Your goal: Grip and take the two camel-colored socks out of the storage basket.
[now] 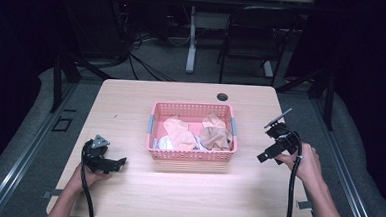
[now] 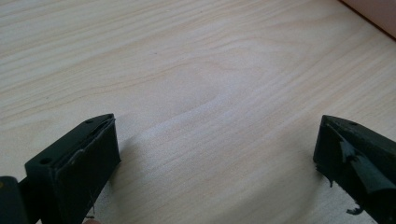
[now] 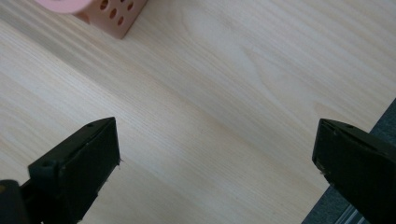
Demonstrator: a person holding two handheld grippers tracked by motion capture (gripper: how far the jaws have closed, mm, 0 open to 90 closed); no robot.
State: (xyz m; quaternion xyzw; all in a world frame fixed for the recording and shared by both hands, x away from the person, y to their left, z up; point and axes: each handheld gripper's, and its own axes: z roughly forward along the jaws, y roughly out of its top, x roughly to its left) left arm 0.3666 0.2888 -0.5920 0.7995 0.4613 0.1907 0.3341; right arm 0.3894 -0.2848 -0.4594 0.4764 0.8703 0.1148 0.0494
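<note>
Centrally, pink basket (image 1: 192, 156) sits mid-table (image 1: 126, 195), full of crumpled clothes (image 1: 199, 134) in peach, tan and white. Both grippers are outside it, low over bare wood, touching nothing. Left gripper (image 1: 120, 163) is near the basket's front-left corner, pointing toward it; in the left gripper view its jaws are spread wide with just wood between, basket edge (image 2: 373, 11) at top right. Right gripper (image 1: 262, 157) is just beside the basket's right wall, held in the right hand (image 1: 306, 162); jaws wide apart, holding nothing, basket corner (image 3: 105, 11) at top left of its view.
</note>
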